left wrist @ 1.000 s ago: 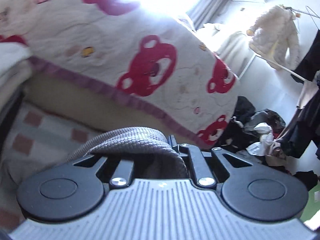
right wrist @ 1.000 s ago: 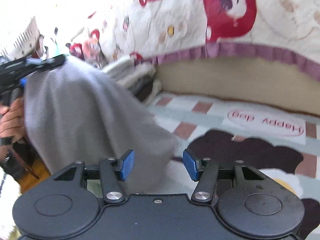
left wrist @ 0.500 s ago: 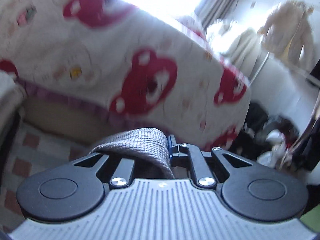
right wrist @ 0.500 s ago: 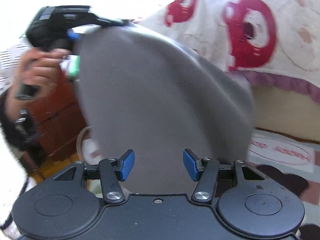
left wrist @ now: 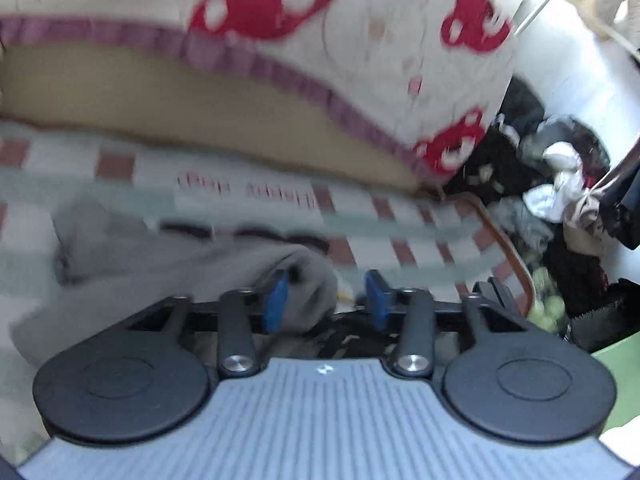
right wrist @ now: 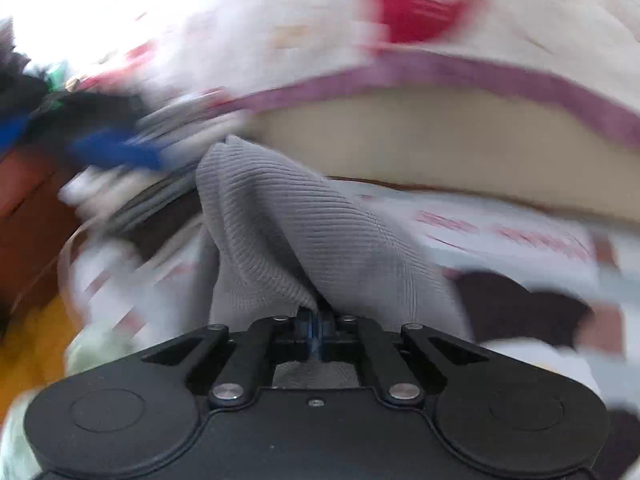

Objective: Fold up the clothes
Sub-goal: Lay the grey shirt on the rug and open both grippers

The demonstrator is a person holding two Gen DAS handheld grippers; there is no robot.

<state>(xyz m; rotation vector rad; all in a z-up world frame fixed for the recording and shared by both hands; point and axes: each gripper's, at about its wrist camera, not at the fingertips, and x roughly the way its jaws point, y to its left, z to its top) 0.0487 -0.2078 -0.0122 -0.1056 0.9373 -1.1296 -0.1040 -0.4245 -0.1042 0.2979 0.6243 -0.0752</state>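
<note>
A grey ribbed knit garment (left wrist: 132,264) lies in a heap on the checked mat (left wrist: 400,216) in the left wrist view. My left gripper (left wrist: 326,294) is open just above it, a fold of the cloth resting against its left fingertip (left wrist: 276,300). In the right wrist view my right gripper (right wrist: 316,322) is shut on a bunch of the same grey garment (right wrist: 280,224), which rises in a fold in front of it. Both views are motion-blurred.
A bed with a cream quilt with red bears (left wrist: 340,40) stands behind the mat. A clutter of dark clothes (left wrist: 560,184) lies on the floor at right. A stack of folded clothes (right wrist: 160,184) and wooden furniture (right wrist: 24,200) are at left.
My left gripper has opened, let go of the grey garment and dropped low over the mat. My right gripper, open before, has shut on the garment.
</note>
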